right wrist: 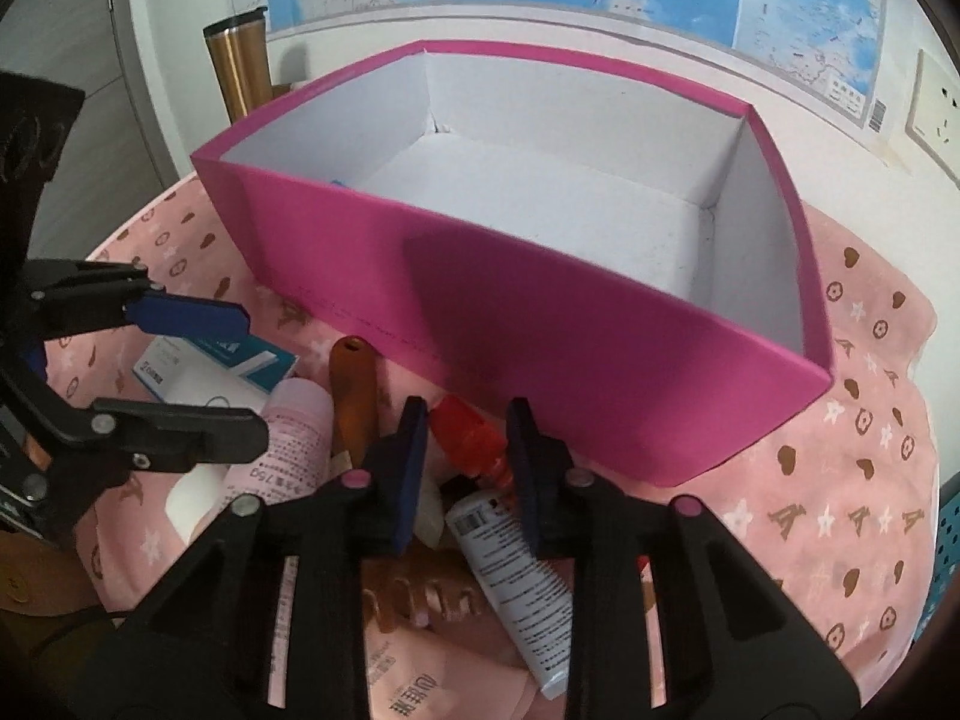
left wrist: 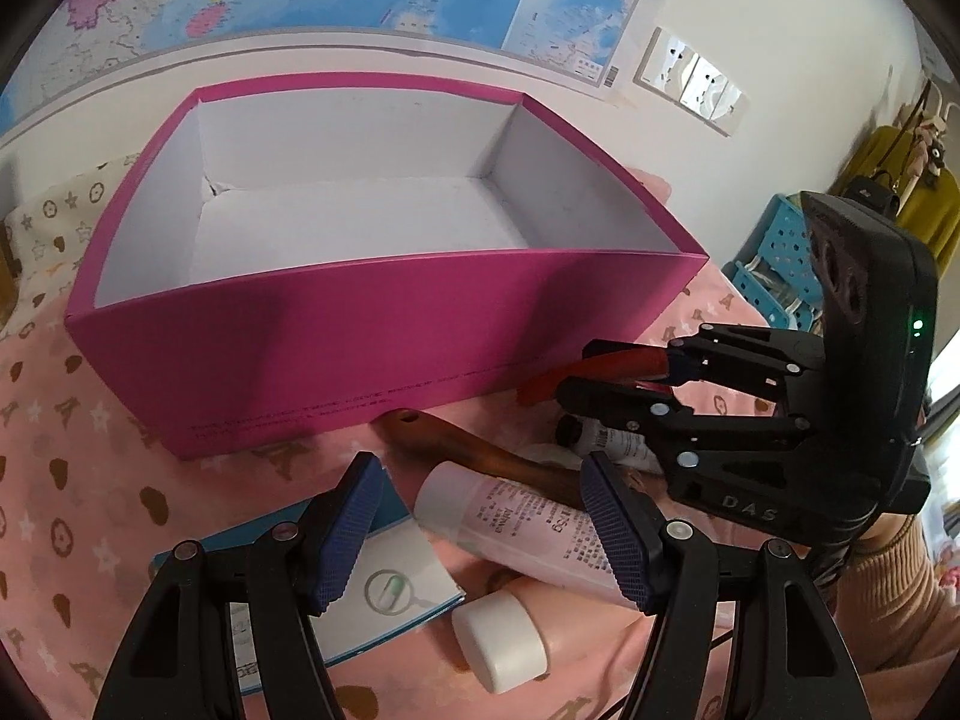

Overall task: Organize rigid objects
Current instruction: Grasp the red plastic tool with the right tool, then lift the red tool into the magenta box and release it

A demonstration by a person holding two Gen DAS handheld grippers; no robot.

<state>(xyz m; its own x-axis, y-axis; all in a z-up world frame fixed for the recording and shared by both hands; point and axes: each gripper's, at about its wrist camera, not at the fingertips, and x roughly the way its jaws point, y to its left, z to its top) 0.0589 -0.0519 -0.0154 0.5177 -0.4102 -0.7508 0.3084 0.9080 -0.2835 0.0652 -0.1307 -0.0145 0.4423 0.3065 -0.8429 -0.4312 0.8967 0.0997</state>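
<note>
An empty magenta box point(left wrist: 360, 354) point(right wrist: 540, 348) with a white inside stands on the pink cloth. Loose items lie in front of it. My left gripper point(left wrist: 480, 468) point(right wrist: 252, 378) is open, its blue pads either side of a pink tube point(left wrist: 528, 522) point(right wrist: 288, 438) without touching it. To the right, my right gripper point(left wrist: 573, 372) point(right wrist: 468, 414) is shut on a small red bottle point(left wrist: 600, 369) point(right wrist: 474, 438) near the box's front wall. A wooden-handled brush point(left wrist: 480, 450) point(right wrist: 354, 396), a white-and-grey tube point(right wrist: 510, 564) and a blue-and-white carton point(left wrist: 396, 588) point(right wrist: 210, 366) lie among them.
A white cap point(left wrist: 501, 639) lies near the left gripper's right finger. A blue perforated basket point(left wrist: 780, 258) stands off the table's right side. A gold tumbler point(right wrist: 237, 66) is behind the box's left corner. A map and wall sockets point(left wrist: 690, 81) fill the wall behind.
</note>
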